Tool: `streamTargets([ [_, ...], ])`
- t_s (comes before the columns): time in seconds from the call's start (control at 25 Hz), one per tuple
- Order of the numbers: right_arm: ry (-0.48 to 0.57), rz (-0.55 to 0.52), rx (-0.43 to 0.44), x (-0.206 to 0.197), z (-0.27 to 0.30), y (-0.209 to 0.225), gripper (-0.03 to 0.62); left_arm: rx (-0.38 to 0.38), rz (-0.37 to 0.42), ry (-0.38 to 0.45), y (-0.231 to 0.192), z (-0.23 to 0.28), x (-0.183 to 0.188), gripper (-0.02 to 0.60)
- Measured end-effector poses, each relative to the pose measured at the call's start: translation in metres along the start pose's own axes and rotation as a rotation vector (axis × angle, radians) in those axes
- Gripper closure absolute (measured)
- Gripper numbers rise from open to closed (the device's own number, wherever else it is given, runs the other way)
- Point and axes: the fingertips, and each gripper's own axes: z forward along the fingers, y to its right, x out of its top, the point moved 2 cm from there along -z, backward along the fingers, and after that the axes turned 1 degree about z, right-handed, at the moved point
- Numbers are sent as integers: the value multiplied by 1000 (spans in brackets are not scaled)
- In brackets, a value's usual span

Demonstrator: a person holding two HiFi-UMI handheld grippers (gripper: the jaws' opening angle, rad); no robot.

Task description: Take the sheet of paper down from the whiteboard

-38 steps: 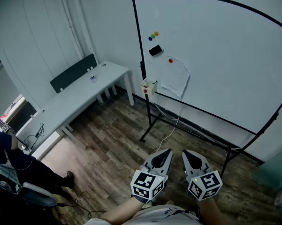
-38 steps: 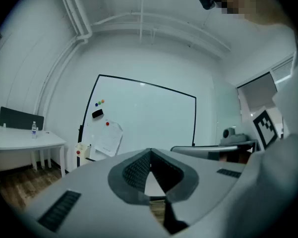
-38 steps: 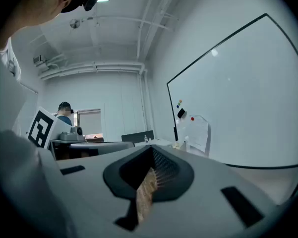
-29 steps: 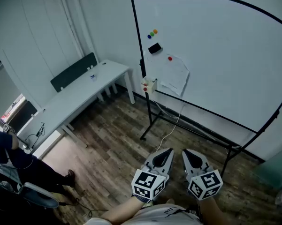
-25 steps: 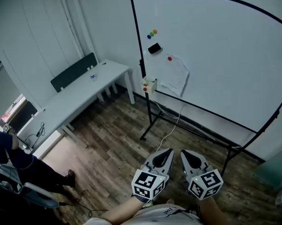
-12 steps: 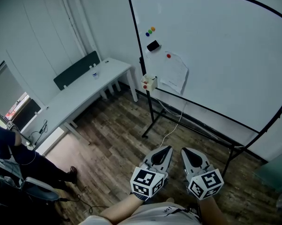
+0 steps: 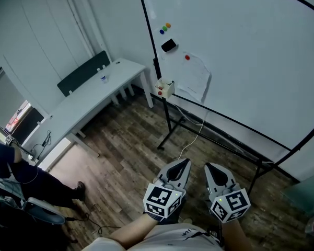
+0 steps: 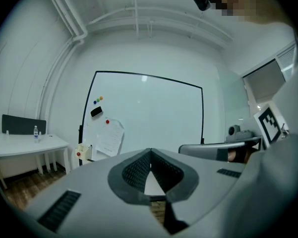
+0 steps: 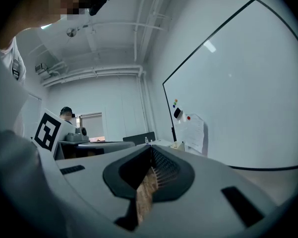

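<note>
Paper sheet (image 7: 194, 77) at 12 o'clock is seen nearer than before, with left gripper (image 7: 184, 163) and right gripper (image 7: 210, 167) closed on nothing.

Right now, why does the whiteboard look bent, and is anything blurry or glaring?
Head view: the wide lens bows the whiteboard into a curve; light is even. Left gripper view: round fisheye picture, dark corners, a faint light reflection on the whiteboard. Right gripper view: same rounding, a brighter reflection, and the close fingers loom large.

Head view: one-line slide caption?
Left gripper and right gripper, shut and empty, face the whiteboard bearing a sheet of paper.
</note>
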Motion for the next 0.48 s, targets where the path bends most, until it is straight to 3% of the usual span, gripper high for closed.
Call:
streamTargets([
  [0.48, -5, -83, -78, 33, 112, 64, 580, -70, 0, 30, -90, 109, 21, 568],
])
